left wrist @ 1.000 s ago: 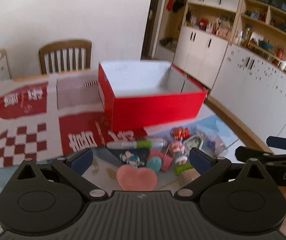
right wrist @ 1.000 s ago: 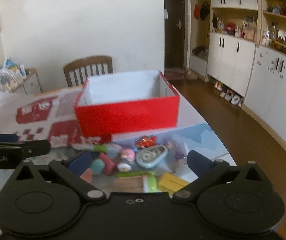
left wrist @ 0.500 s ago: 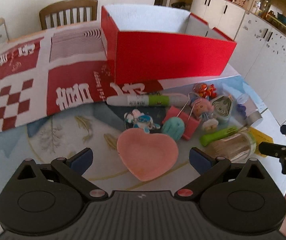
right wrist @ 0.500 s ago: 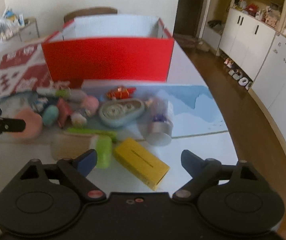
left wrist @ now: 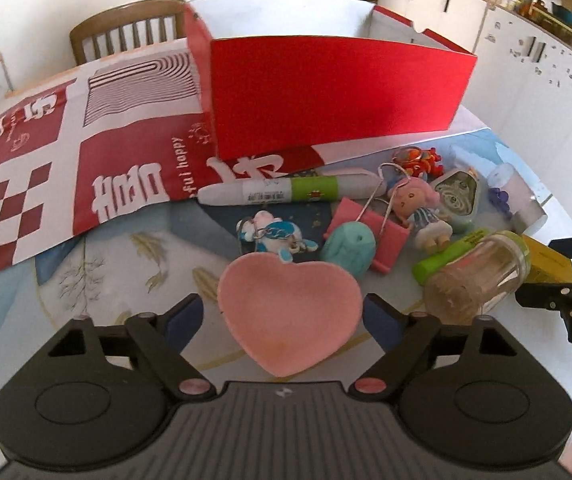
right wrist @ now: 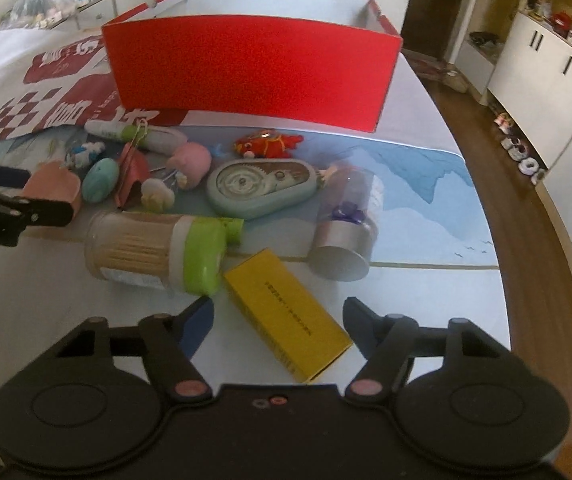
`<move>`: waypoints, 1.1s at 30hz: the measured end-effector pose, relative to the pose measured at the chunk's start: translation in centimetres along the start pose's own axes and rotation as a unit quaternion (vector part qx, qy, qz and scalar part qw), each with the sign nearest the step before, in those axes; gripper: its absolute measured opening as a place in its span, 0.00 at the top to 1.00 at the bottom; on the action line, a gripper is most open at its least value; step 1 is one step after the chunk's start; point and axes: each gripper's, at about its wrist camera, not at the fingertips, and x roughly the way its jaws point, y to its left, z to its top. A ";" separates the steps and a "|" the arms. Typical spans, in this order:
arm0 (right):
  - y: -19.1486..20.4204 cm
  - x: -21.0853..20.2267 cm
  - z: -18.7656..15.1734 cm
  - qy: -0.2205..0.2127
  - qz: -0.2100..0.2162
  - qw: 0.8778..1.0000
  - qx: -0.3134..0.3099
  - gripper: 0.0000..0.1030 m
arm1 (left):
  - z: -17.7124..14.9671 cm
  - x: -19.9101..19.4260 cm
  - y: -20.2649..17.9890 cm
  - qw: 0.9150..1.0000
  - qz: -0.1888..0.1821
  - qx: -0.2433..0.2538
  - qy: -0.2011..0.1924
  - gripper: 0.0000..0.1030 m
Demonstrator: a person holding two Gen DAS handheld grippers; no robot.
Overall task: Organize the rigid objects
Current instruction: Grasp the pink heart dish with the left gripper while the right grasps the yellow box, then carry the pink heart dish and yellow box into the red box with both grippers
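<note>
Descent of both grippers is the chief change: a second ago each looked out over the red box [left wrist: 338, 92] at the room, and now each points steeply down at the clutter in front of it.

Left gripper [left wrist: 284, 316]: jaws closing from full width, with the pink heart dish [left wrist: 290, 312] between them. Pads stand just beside its lobes; firm contact cannot be confirmed. Dish rests flat on the table [left wrist: 86, 320].

Right gripper [right wrist: 278, 320]: jaws closing faster, now about half width, straddling the yellow box [right wrist: 286, 308], which lies at a slant on the table. A gap shows on each side, so no grip yet.

Remaining items lie loose between grippers and red box: toothpick jar [right wrist: 154, 248] on its side touching the yellow box's far end, tape dispenser [right wrist: 262, 188], marker [left wrist: 290, 192], doll [left wrist: 418, 208], small figures. Nothing appears lifted. The red box stands open at the far side; its floor is hidden from both views.

Assessment: approach phase is over and two simultaneous grasps are under way. Sorting proper has barely begun. Risk: the slanted yellow box may twist as the jaws meet it, and the shallow dish may slip from the pads.
</note>
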 end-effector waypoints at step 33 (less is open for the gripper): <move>-2.9 -3.9 3.5 -0.034 0.034 0.997 0.056 0.72 | 2.3 -3.6 0.2 0.998 0.017 -0.036 -0.040 0.26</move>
